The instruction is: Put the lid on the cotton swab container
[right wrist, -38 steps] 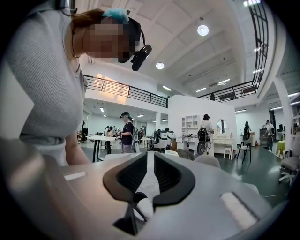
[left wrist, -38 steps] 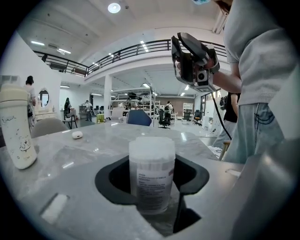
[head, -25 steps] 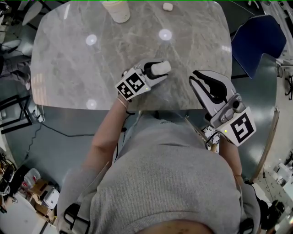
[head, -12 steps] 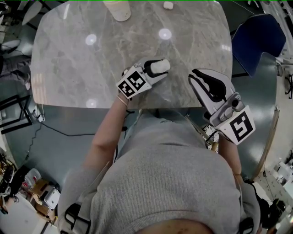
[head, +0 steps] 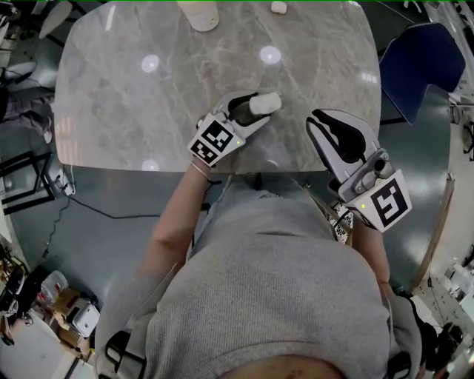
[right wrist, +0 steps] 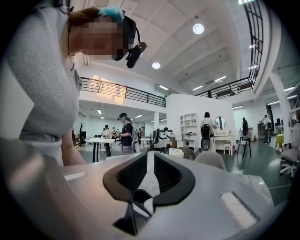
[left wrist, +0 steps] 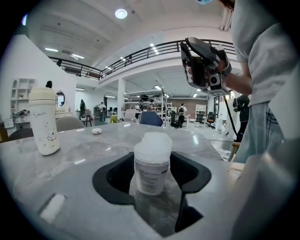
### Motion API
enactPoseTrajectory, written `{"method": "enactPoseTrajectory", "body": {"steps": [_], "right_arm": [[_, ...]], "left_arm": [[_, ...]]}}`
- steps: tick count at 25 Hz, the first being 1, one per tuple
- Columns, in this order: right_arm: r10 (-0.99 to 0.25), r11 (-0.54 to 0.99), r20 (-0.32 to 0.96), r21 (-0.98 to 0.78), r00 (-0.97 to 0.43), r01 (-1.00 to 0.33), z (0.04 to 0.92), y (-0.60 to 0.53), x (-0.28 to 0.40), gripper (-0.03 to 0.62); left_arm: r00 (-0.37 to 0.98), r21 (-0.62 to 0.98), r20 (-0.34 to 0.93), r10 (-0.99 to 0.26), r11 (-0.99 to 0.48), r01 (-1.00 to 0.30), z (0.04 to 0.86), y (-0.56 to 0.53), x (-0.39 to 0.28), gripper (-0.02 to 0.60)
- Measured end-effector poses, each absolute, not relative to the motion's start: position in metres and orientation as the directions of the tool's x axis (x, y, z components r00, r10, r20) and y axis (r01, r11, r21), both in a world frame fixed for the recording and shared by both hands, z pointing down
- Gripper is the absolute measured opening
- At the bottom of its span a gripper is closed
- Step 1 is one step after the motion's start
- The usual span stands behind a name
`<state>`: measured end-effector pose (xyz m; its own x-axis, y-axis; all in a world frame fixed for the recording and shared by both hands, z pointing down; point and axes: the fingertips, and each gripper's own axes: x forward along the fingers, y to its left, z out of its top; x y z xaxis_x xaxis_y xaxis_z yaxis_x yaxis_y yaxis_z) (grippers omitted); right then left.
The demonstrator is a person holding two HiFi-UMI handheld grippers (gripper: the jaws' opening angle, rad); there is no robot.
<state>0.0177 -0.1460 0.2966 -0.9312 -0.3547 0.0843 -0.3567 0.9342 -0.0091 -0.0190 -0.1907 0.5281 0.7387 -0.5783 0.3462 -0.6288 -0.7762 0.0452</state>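
Observation:
The cotton swab container (head: 265,102) is a small translucent white tub with a label and its lid on top. It stands upright on the grey marble table (head: 133,111) near the front edge. My left gripper (head: 258,110) has one jaw on each side of it, and the jaws have just been opening. In the left gripper view the container (left wrist: 151,166) sits between the black pads of the left gripper (left wrist: 152,161) with a slim gap at each side. My right gripper (head: 318,121) hovers off the table's front right, its jaws nearly together. Nothing is between the jaws of the right gripper (right wrist: 150,165).
A cream tumbler (head: 198,13) and a small white object (head: 278,7) sit at the table's far edge. The tumbler (left wrist: 43,121) shows at the left of the left gripper view. A blue chair (head: 415,70) stands to the right. My own torso fills the lower head view.
The left gripper's jaws have parted a little around the container, which stays upright on the table. The right gripper has kept its place.

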Motion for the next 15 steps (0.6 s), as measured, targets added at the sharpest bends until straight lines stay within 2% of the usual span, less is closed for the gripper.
{"method": "enactPoseTrajectory", "body": {"steps": [15], "right_arm": [[-0.418,0.908,0.049,-0.008,-0.907,-0.419,0.305,-0.136,0.007,0.044]], "left_arm": [[0.668,0.023,0.328,-0.668,-0.702,-0.712,0.520,-0.180,-0.060,0.242]]}}
